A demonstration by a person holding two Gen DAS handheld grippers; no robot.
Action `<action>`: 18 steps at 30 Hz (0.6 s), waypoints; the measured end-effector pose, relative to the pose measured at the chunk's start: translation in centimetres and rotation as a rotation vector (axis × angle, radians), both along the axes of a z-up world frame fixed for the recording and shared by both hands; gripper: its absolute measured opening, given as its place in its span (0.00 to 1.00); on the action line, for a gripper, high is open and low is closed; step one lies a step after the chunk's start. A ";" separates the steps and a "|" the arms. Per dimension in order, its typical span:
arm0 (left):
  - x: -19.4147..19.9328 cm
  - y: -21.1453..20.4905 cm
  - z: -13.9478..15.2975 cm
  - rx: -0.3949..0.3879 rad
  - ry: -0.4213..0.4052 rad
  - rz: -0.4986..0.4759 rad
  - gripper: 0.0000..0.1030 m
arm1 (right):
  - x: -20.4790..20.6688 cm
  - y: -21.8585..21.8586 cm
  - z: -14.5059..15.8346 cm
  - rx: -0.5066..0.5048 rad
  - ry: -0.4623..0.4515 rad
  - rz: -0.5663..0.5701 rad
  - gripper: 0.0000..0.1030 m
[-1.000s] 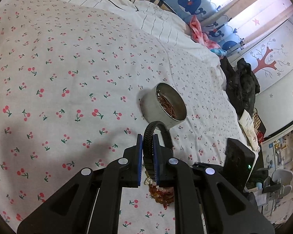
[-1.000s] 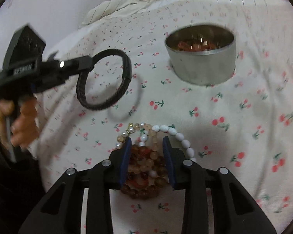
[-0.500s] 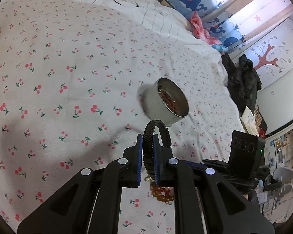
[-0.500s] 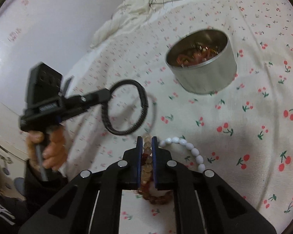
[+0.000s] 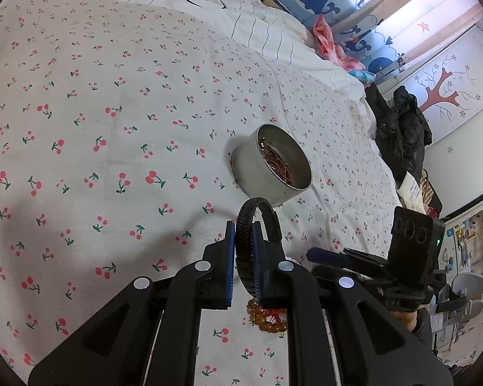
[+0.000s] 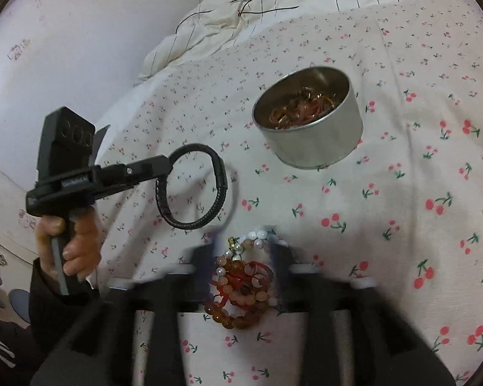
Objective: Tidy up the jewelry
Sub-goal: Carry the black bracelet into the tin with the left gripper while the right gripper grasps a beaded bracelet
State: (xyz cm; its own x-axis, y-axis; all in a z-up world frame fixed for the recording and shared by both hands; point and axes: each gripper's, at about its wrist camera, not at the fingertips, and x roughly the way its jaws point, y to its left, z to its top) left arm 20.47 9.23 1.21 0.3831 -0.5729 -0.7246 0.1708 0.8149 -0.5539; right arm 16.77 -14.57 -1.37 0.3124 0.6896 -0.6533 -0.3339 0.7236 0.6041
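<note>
My left gripper [image 6: 164,169], mid-left of the right view, pinches the black bracelet [image 6: 190,186] above the sheet [image 6: 402,193]. Lower centre, my right gripper [image 6: 244,251] is opening around the beads [image 6: 238,289]. Tin [image 6: 309,122] upper right.

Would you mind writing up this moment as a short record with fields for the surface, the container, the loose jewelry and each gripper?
Surface: cherry-print bedsheet
Container: round metal tin, open, jewelry inside
Loose jewelry: pile of beaded bracelets on the sheet, near side of the tin
Left gripper: shut on a black braided bracelet, held above the sheet
Right gripper: jaws opening, blurred, either side of the bead pile
</note>
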 end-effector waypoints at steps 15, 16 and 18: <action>-0.1 0.3 0.1 -0.008 -0.006 -0.003 0.09 | -4.7 7.5 -0.1 -0.368 -0.235 0.300 0.24; -0.1 0.3 0.1 -0.011 -0.007 -0.002 0.09 | -4.7 7.1 -0.5 -0.372 -0.220 0.293 0.20; -0.1 0.2 0.2 -0.010 -0.007 -0.003 0.09 | -4.4 6.9 -0.6 -0.367 -0.214 0.281 0.12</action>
